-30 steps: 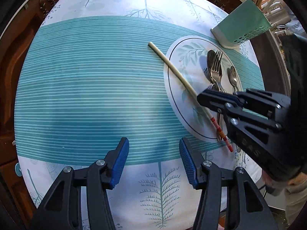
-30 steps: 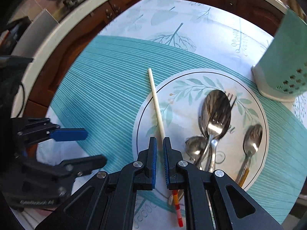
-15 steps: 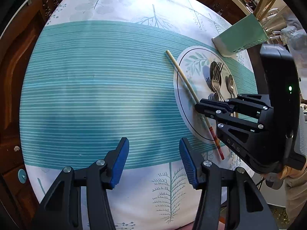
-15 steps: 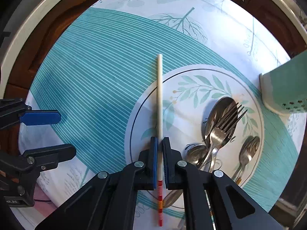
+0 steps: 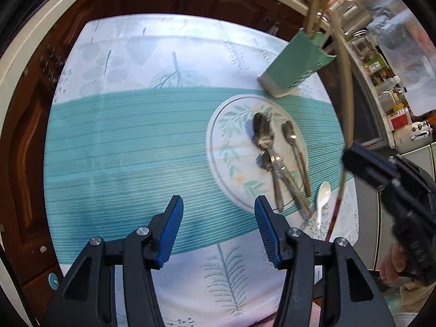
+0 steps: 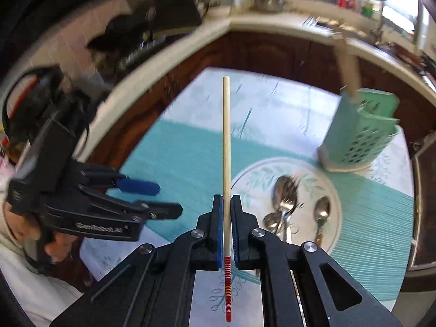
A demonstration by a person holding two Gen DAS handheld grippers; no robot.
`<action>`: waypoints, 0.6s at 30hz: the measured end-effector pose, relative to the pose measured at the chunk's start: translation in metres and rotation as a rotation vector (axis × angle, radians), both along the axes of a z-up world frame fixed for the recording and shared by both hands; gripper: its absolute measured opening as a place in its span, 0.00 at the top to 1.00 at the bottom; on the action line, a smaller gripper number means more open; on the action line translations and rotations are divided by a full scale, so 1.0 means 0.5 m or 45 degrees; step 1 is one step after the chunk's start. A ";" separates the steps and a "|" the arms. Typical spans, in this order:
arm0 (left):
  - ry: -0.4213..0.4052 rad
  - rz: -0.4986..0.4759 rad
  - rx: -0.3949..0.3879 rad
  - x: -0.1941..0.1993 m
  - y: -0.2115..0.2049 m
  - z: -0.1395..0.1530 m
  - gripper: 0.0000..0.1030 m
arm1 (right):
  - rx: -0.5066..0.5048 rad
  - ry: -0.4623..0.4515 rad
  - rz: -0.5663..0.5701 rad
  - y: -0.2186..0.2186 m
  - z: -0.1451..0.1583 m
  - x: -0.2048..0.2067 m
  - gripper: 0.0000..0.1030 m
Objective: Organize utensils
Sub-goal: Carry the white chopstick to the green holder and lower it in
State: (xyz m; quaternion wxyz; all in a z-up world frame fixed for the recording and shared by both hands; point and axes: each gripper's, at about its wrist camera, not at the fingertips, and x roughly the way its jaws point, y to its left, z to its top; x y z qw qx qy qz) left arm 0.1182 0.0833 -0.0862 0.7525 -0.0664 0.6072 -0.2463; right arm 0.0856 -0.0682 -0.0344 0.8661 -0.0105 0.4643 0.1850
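My right gripper (image 6: pixel 226 204) is shut on a pale wooden chopstick (image 6: pixel 226 136) with a red-striped end, held in the air pointing away from me. In the left wrist view the same chopstick (image 5: pixel 349 87) is a blurred streak above the right gripper (image 5: pixel 351 155). A leaf-patterned plate (image 5: pixel 223 147) carries a fork and spoons (image 5: pixel 265 139). A small white spoon (image 5: pixel 323 193) lies on the cloth beside it. A green perforated utensil holder (image 6: pixel 359 136) stands behind the plate with wooden sticks in it. My left gripper (image 5: pixel 218 200) hangs open over the teal stripe, nothing between its fingers.
A white and teal tablecloth (image 5: pixel 122 141) covers the table. Dark wooden cabinets (image 6: pixel 272 51) and a pale counter edge (image 6: pixel 272 24) run behind it. Cluttered shelves (image 5: pixel 387 81) stand at the right. A person's hand (image 5: pixel 395 267) holds the right gripper.
The right gripper has lifted the chopstick off the plate's edge into the air. Both grippers have risen, so more of the table and the white spoon show.
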 end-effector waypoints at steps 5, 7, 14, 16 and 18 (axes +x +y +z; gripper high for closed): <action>-0.077 -0.019 -0.041 0.011 -0.056 0.068 0.49 | 0.151 -0.243 -0.215 -0.135 0.117 -0.006 0.95; -0.120 -0.019 -0.048 0.022 -0.093 0.097 0.49 | 0.188 -0.325 -0.274 -0.191 0.143 0.008 0.95; -0.241 0.096 -0.025 0.077 -0.203 0.169 0.49 | 0.284 -0.511 -0.298 -0.366 0.211 0.125 0.95; -0.258 0.157 -0.010 0.099 -0.227 0.176 0.49 | 0.324 -0.539 -0.282 -0.417 0.220 0.169 0.95; -0.267 0.212 0.002 0.116 -0.241 0.174 0.49 | 0.358 -0.562 -0.274 -0.461 0.225 0.206 0.95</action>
